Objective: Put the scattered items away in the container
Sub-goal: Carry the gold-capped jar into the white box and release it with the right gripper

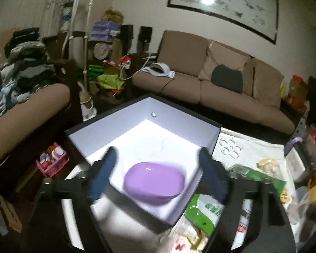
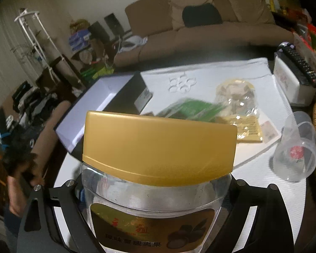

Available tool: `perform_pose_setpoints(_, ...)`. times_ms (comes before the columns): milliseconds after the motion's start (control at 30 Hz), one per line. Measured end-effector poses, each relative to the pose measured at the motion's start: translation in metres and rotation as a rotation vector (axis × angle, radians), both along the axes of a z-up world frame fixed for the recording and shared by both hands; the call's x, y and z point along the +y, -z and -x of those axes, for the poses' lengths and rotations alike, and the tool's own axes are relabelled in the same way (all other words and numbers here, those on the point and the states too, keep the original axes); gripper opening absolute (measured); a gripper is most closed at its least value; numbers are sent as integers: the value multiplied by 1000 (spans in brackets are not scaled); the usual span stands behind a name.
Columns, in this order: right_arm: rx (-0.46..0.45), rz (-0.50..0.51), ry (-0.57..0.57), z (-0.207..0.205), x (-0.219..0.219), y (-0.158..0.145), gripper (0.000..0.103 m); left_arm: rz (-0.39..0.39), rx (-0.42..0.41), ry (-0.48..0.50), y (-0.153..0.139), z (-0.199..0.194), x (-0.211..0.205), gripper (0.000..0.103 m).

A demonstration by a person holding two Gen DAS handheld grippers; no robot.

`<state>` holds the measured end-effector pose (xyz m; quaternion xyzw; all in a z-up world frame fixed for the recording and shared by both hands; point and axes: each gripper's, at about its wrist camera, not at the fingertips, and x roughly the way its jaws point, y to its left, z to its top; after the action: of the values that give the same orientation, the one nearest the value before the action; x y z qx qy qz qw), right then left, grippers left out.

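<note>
Purple dish [image 1: 154, 180] inside white-lined box [image 1: 137, 122], desk [image 2: 252, 168] cluttered.
Left tool [image 1: 155, 168] gapes wide above the dish, gripping nothing. Right tool [image 2: 155, 191] clamps a gold-lidded clear jar [image 2: 158, 145]; the box lies at ten o'clock from the jar.

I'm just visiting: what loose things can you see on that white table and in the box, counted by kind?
Purple dish, in the box: 1
Gold-lidded jar: 1
Clear cup: 1
Green packets: 2
Remote control: 1
Total: 6
</note>
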<state>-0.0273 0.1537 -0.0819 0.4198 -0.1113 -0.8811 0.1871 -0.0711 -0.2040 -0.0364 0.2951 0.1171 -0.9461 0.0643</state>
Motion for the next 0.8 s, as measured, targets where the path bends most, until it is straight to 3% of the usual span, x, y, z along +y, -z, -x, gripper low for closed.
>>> perform_pose_setpoints(100,-36,67,-43,4,-16,3,93,-52,-52,-15,-4,-8,-15,100)
perform_pose_setpoints(233,-29,86,-128,18,-63,-8,94,-106,-44,-20,-6,-15,-36,100)
perform_pose_setpoints(367,-13,109,-224,49,-124,-14,94,-80,-72,-47,0,-18,-45,100)
perform_pose_setpoints(567,-29,14,-306,118,-216,-6,94,-44,-55,-68,0,-18,-49,100)
perform_pose_setpoints(800,-87,-18,-318,176,-275,16,93,-37,-77,-104,10,-8,-61,100)
